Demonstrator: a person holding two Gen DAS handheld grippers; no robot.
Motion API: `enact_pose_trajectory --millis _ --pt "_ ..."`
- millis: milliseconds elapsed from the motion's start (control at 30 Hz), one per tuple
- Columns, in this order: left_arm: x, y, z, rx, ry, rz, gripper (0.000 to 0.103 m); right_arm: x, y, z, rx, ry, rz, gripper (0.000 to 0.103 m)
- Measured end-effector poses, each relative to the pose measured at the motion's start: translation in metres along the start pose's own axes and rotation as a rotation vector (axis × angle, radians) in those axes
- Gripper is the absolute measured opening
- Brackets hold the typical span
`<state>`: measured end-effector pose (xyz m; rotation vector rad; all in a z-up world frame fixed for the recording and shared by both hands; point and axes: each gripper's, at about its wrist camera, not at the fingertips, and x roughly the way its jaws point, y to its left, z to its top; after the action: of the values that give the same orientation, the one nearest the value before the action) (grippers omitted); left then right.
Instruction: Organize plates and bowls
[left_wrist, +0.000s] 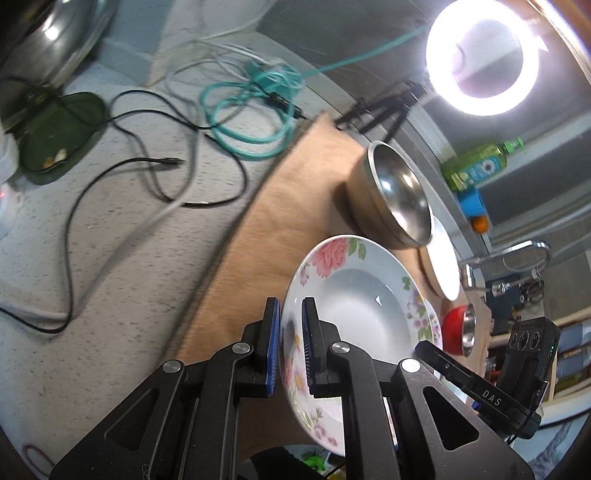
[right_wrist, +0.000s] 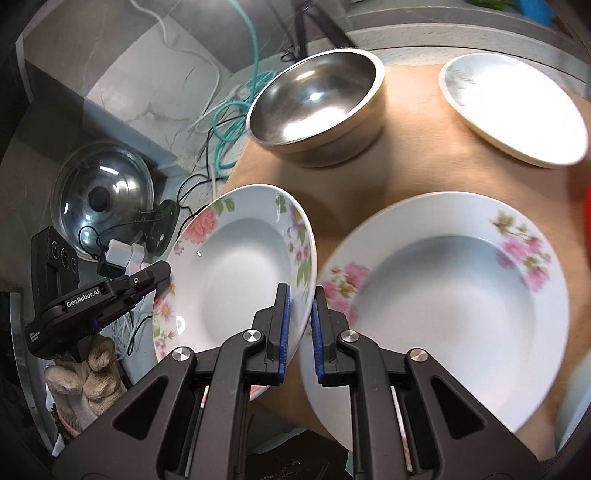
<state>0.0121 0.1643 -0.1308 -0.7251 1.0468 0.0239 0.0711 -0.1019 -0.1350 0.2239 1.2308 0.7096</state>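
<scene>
My left gripper (left_wrist: 291, 332) is shut on the rim of a floral deep plate (left_wrist: 362, 306) and holds it tilted above the wooden board (left_wrist: 280, 221). In the right wrist view the same plate (right_wrist: 236, 273) is lifted at the left, and my right gripper (right_wrist: 300, 325) is closed on its right rim. The left gripper (right_wrist: 147, 280) shows there at the plate's far edge. A second floral plate (right_wrist: 443, 302) lies flat on the board (right_wrist: 406, 170). A steel bowl (right_wrist: 317, 107) and a plain white plate (right_wrist: 517, 107) stand behind it.
A small red bowl (left_wrist: 458, 328) sits by the board's far side. Loose cables (left_wrist: 236, 110) lie on the speckled counter left of the board. A pot lid (right_wrist: 103, 195), a ring light (left_wrist: 484, 59), a green soap bottle (left_wrist: 476, 166) and a tap (left_wrist: 517, 254) stand around.
</scene>
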Motion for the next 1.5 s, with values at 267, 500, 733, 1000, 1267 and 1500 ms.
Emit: enact_pose_trajectory --millis 267,500,733,1000,1267,1500 --pt "0.026 -0.041 -0.007 0.096 0.068 -0.04 0.01 -0.037 -0.036 -0.019 0.083 -0.063 -0.052 0.011" --pt "0.053 -0.074 -0.016 0.179 0.133 -0.062 0.01 -0.06 -0.07 -0.038 0.163 -0.102 -0.106 0.011" --pt "0.07 -0.097 -0.024 0.252 0.177 -0.069 0.01 -0.077 -0.091 -0.053 0.221 -0.131 -0.158 0.012" --pt "0.081 -0.109 -0.028 0.295 0.203 -0.064 0.01 -0.081 -0.104 -0.063 0.254 -0.136 -0.184 0.012" --pt "0.087 -0.113 -0.032 0.313 0.212 -0.055 0.01 -0.082 -0.108 -0.068 0.258 -0.14 -0.207 0.013" --pt "0.093 -0.119 -0.035 0.329 0.218 -0.045 0.01 -0.081 -0.112 -0.069 0.267 -0.139 -0.217 0.013"
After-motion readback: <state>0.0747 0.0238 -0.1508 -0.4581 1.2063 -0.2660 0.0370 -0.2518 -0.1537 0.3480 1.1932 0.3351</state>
